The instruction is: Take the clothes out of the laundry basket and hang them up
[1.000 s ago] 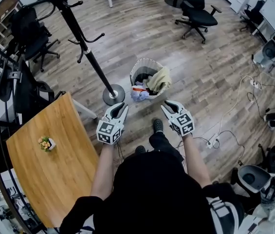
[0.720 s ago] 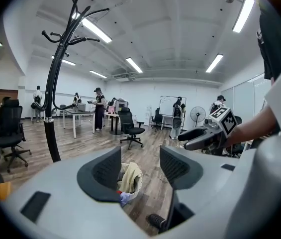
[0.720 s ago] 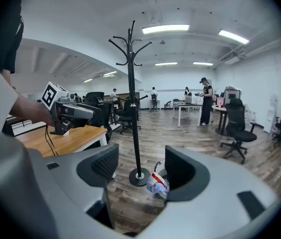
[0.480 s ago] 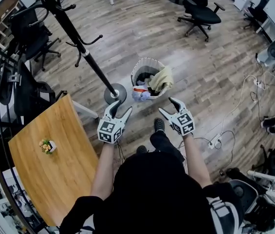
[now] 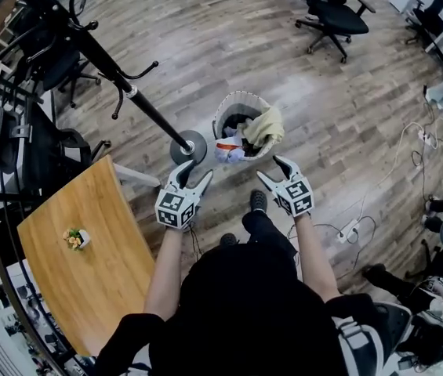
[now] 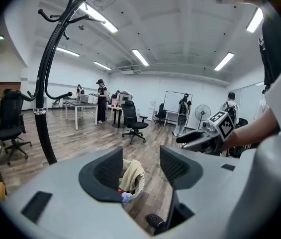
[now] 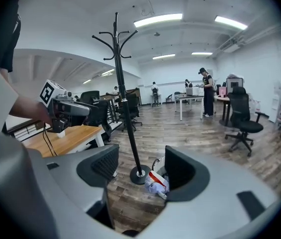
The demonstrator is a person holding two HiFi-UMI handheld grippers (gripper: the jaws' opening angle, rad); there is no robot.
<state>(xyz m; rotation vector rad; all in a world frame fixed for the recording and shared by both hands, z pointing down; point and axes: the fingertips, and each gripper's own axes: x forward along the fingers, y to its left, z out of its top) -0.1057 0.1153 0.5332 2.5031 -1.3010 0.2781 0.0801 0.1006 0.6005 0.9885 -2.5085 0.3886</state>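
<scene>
The stand [image 5: 127,88], set just beside the basket [image 5: 223,116] on the floor [image 5: 346,108], could be bumped. Clothes [image 5: 262,128] piled inside could be pulled out in a clump. The left gripper [image 5: 194,171] and right gripper [image 5: 270,168] have just been opened; nothing is held.

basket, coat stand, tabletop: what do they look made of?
Laundry basket: pale woven wicker or plastic weave, matte; lattice shows on its wall, fibre unclear.
Coat stand: probably black-painted metal; thin glossy pole, round grey base.
Tabletop: wood or wood-look laminate, satin; warm grain, smooth face.
</scene>
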